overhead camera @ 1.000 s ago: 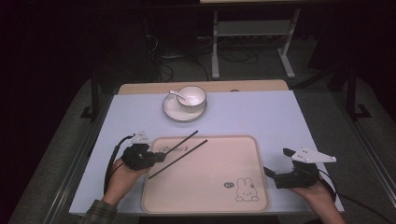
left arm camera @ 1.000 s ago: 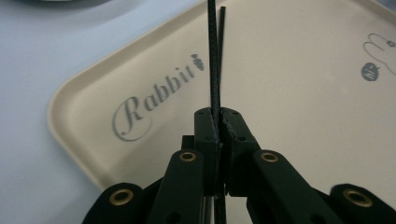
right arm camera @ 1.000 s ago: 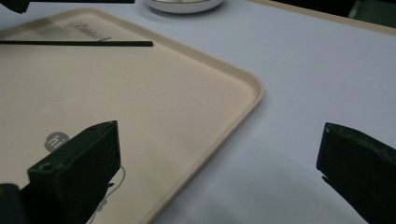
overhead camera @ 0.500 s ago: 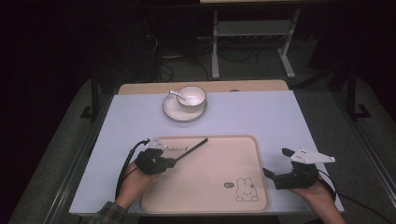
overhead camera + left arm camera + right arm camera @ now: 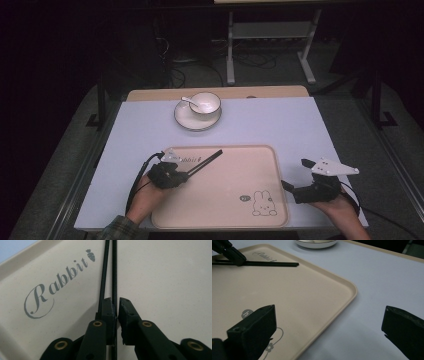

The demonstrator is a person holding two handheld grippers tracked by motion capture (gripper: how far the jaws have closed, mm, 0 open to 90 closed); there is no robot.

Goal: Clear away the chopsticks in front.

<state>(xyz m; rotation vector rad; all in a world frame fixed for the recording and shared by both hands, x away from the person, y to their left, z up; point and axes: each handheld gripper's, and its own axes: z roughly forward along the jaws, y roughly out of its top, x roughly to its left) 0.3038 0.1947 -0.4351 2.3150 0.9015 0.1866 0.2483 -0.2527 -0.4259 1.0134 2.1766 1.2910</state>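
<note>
- Left gripper (image 5: 117,312): matte black jaws have just been easing apart, with slim black chopsticks (image 5: 113,270) between them, laid on the smooth beige rounded-rectangle plastic tray (image 5: 260,170).
- Right gripper (image 5: 329,332): blocky jaws are held wide apart.
- "Rabbit" is printed in grey script.

Pale lilac desk (image 5: 300,130) with a wooden strip along its far edge.
A beige rectangular plastic tray (image 5: 250,170) with a rabbit drawing lies on its near half; a white round saucer (image 5: 186,121) sits near the far edge, well apart from the tray.
</note>
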